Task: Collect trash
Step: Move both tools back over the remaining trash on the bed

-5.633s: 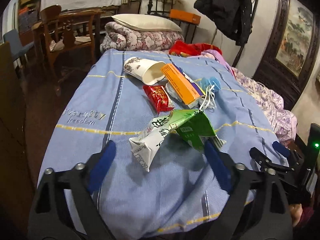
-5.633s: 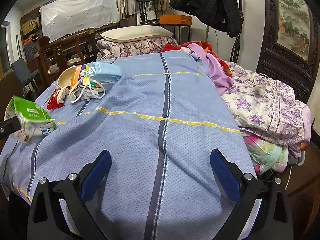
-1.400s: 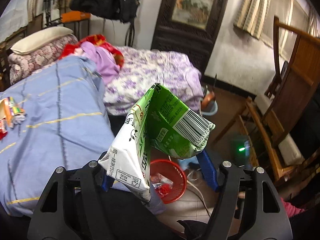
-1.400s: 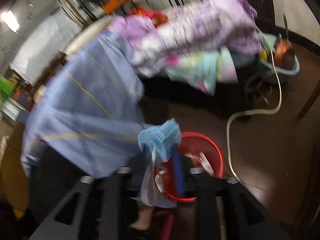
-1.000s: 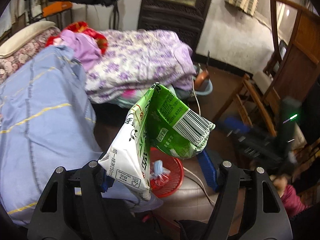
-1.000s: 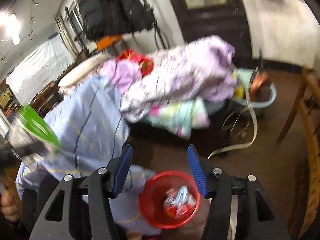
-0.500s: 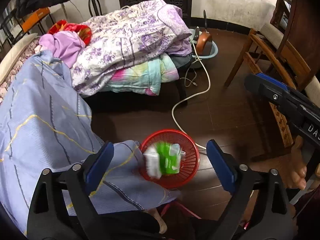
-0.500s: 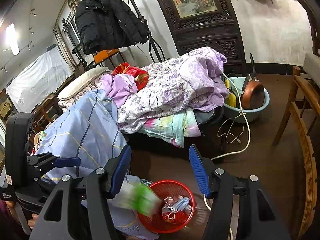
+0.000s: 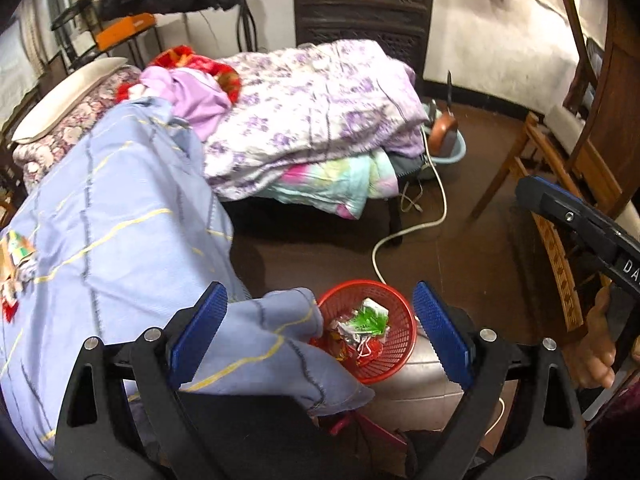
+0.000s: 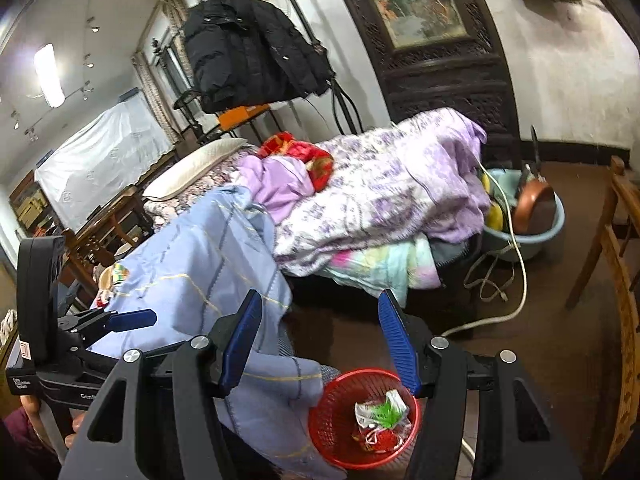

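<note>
- Presently, item one: my left gripper [image 9: 318, 330], blue pads spread wide and empty, its jaws having just opened, poised above the red trash basket [image 9: 402, 344].
- Item two: my right gripper [image 10: 320, 346], jaws partly apart with nothing between them, also pointed down toward the basket from a little higher up.
- Item three: green-and-white drink carton [image 9: 366, 320], lying inside the basket on top of a red wrapper and a face mask with white loops; I judge that drop complete.
- Item four: blue bedsheet corner [image 9: 280, 344], draped from the bed and overlapping the basket's near rim; a white cable [image 9: 400, 232] runs over the dark floor just beyond.
- Item five: remaining trash [image 9: 14, 252], a small colourful cluster at the far left edge of the blue sheet, well apart from the basket; individual pieces too small for me to name.
- Handling note, as I judge it: swing both grippers back to the bed with jaws open, take one light piece per gripper, pinching flat wrappers by an edge, and release only when directly over the basket's open middle, clear of the sheet corner.
</note>
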Motion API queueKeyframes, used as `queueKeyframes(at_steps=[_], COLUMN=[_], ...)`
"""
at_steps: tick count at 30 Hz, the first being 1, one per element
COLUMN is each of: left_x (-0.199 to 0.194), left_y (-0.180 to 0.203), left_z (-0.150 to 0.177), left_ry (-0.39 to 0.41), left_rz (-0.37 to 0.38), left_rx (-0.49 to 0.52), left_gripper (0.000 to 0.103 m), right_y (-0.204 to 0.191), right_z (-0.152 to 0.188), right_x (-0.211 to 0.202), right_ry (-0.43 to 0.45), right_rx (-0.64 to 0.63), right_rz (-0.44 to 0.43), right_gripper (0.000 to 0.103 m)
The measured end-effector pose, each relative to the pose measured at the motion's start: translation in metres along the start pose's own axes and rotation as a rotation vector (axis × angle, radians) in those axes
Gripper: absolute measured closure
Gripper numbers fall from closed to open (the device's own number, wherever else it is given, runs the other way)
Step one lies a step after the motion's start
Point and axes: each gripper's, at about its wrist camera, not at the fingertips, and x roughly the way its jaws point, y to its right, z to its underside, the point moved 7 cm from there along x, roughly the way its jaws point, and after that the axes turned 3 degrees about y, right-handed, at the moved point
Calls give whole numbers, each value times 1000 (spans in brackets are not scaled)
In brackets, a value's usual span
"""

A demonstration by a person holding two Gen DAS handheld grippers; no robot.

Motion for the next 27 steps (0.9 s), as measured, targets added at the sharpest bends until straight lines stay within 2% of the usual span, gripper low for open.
queueKeyframes(at_steps=[4,9,10,11,12,16,21,27], left_x=[-30,-75,-81,-90,-98,-119,-136,-140], left_y=[-13,-40,-45,-54,-63,-97,-147,-218], left_z=[0,6,7,9,13,27,53,98], left_ry=[60,148,161,177,190,226,246,228], left_rz=[-20,-54,-60,-69,-76,-101,-164,-204], left_rx=[-16,-63,-73,-90,-110,-184,-269,-438], left_gripper=[12,11,10,10,10,9,8,8], right_y=[-33,-84,-92,-104,-110,-143,-192,-284], right_z=[-13,-29,-31,-33,-35,-44,-44,-25], right_x=[-13,-31,-34,-37,-39,-40,-30,-17], right_ry=[31,71,75,77,77,52,-3,5], right_rx=[-64,-147,-153,-147,-138,-60,-2,-145], right_rz=[-14,-36,-43,-60,-72,-147,-234,-318], right_gripper=[41,32,27,19,15,8,7,6])
